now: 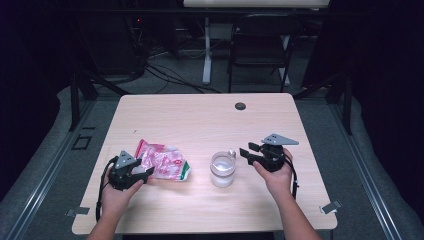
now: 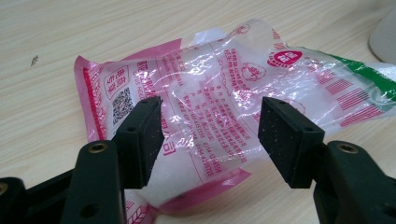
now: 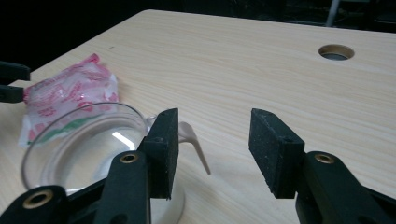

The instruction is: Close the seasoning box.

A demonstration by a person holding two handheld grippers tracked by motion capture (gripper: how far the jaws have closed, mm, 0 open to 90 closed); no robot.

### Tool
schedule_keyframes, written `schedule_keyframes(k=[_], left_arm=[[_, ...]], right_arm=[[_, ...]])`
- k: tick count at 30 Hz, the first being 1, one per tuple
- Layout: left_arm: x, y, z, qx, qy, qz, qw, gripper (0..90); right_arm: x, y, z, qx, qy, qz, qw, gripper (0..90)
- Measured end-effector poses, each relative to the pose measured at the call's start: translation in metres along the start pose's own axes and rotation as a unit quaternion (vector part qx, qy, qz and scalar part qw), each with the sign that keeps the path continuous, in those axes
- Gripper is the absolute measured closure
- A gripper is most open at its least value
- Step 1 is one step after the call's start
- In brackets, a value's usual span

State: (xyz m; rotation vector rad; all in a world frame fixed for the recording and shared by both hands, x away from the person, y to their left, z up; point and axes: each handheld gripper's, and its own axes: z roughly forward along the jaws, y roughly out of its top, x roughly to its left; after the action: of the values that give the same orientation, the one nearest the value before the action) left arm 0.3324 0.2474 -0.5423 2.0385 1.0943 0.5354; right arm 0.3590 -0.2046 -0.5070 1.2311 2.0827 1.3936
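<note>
- The step in hand looks like the approach to a grasp: the left claw (image 1: 142, 173) sits at the counter's 8 o'clock with its jaws apart, straddling the near edge of the pink plastic packet (image 1: 162, 162) without yet pinching it.
- In the left gripper view the packet (image 2: 224, 107) lies flat and crinkled between the two pads, its green end pointing toward 2 o'clock.
- The right claw (image 1: 247, 151) hovers at about 4 o'clock, jaws apart and holding nothing, aimed at the clear glass cup (image 1: 222, 170) just beside it.
- The right gripper view shows the cup (image 3: 88, 149) at 8 o'clock of the jaws, its handle (image 3: 194, 144) sticking out toward the gap between them.
- Next move, as I judge it: close the left jaws on the packet's edge and lift; thin film may slip or bunch, so a firm pinch is needed. The right claw likely needs to steady the cup by its handle.
- The counter (image 1: 200, 115) is pale wood grain with a round cable hole (image 1: 240, 106) at 12 o'clock.
- Beyond it the room is dim: a dark folding chair (image 1: 260, 45), floor cables and a white desk leg.
</note>
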Motion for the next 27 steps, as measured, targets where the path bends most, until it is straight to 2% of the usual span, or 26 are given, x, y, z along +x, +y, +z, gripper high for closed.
schedule_keyframes(k=[8, 13, 21, 27], left_arm=[[-0.002, 0.000, 0.004, 0.015, 0.006, 0.008, 0.9998, 40.2], [-0.004, 0.000, 0.005, 0.016, 0.006, 0.009, 0.9998, 40.2], [-0.003, 0.000, 0.006, 0.020, 0.006, 0.010, 0.9997, 40.2], [-0.003, 0.000, 0.006, 0.018, 0.006, 0.009, 0.9998, 40.1]], right_arm=[[-0.011, -0.006, 0.002, 0.006, -0.032, 0.008, 0.9994, 51.7], [-0.019, -0.013, 0.005, 0.013, -0.049, 0.023, 0.9984, 50.5], [-0.029, -0.022, 0.014, 0.043, -0.067, 0.033, 0.9963, 49.2], [-0.032, -0.025, 0.017, 0.049, -0.073, 0.044, 0.9952, 47.8]])
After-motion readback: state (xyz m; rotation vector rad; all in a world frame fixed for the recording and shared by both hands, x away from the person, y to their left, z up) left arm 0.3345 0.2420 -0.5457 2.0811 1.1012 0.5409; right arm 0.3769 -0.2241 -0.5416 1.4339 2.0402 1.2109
